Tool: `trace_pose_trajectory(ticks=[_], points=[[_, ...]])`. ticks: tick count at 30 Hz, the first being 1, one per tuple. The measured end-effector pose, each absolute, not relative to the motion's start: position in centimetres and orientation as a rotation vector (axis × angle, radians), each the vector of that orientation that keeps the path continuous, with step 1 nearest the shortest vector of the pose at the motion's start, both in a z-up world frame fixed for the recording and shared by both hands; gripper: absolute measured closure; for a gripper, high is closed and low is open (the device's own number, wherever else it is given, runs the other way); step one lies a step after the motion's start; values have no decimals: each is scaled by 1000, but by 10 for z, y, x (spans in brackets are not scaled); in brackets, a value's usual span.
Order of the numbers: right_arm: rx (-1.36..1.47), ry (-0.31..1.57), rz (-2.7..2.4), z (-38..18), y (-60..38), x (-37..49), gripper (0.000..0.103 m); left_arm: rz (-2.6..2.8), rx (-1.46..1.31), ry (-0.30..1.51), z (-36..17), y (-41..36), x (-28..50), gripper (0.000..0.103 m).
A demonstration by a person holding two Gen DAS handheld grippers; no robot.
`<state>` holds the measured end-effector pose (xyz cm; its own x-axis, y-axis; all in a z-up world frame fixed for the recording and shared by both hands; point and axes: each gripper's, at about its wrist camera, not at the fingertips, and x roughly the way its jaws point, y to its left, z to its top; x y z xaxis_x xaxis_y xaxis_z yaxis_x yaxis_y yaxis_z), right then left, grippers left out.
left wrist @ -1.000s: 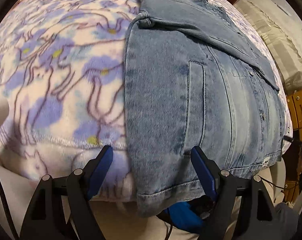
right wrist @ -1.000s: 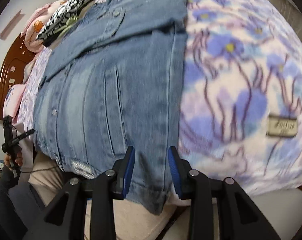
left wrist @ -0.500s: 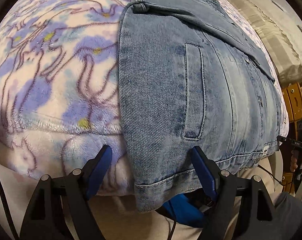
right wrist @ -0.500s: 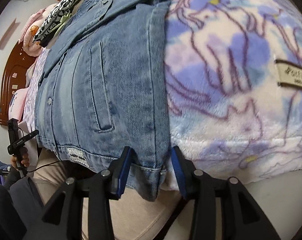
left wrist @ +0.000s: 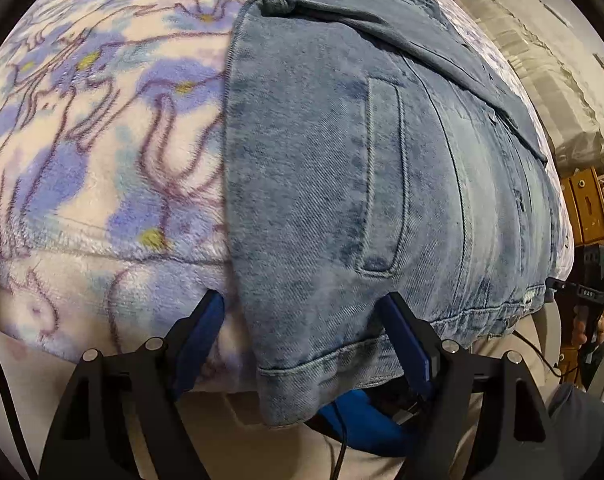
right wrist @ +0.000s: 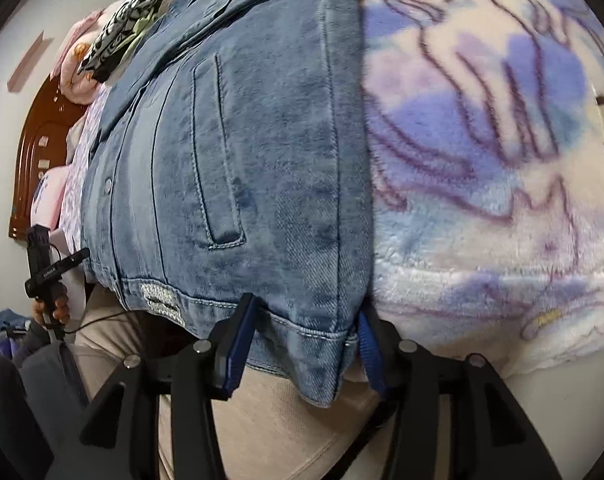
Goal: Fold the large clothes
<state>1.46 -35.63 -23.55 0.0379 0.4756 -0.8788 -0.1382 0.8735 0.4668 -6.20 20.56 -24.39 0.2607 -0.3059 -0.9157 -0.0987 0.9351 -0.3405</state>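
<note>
Floral blanket [left wrist: 102, 152] under denim jacket [left wrist: 341, 184], both tongs gaping.

The jacket [left wrist: 341, 200] lies on the blanket [left wrist: 102, 140], its hem hanging over the near edge. Each gripper, left [left wrist: 305, 332] and right [right wrist: 302, 344], straddles one hem corner.

Floral fleece blanket [left wrist: 102, 152]; wooden headboard [right wrist: 34, 148]; zebra-print cloth [right wrist: 130, 26] beyond.

Both views low, close; share jacket [left wrist: 341, 200] hem.
</note>
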Motion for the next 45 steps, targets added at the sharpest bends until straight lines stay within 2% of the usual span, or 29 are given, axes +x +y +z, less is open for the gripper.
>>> trace_pose_trajectory(ticks=[3, 5, 7, 9, 10, 16, 23, 32, 38, 45], points=[[257, 1459, 485, -233, -354, 14, 62, -171, -337, 1319, -246, 193, -64, 24], [234, 1456, 483, -230, -348, 13, 67, -173, -298, 1327, -248, 183, -64, 31], [184, 1443, 493, -223, -340, 12, 75, -178, -280, 1332, -246, 177, -63, 52], [116, 1428, 504, -215, -328, 10, 79, -195, -266, 1329, -240, 174, -62, 69], [84, 1419, 508, -210, -325, 9, 80, -206, -254, 1327, -236, 172, -61, 86], [120, 1319, 585, -173, -321, 13, 83, -255, -305, 1303, -211, 173, -59, 92], [193, 1173, 674, -129, -307, 30, 83, -323, -595, 1107, -162, 196, -52, 93], [355, 986, 712, -74, -303, 80, 83, -330, -720, 949, -109, 197, 4, 93], [404, 919, 664, -58, -311, 121, 83, -248, -756, 897, -88, 219, 58, 94], [480, 926, 541, -69, -320, 188, 83, -167, -791, 906, -103, 237, 115, 95]])
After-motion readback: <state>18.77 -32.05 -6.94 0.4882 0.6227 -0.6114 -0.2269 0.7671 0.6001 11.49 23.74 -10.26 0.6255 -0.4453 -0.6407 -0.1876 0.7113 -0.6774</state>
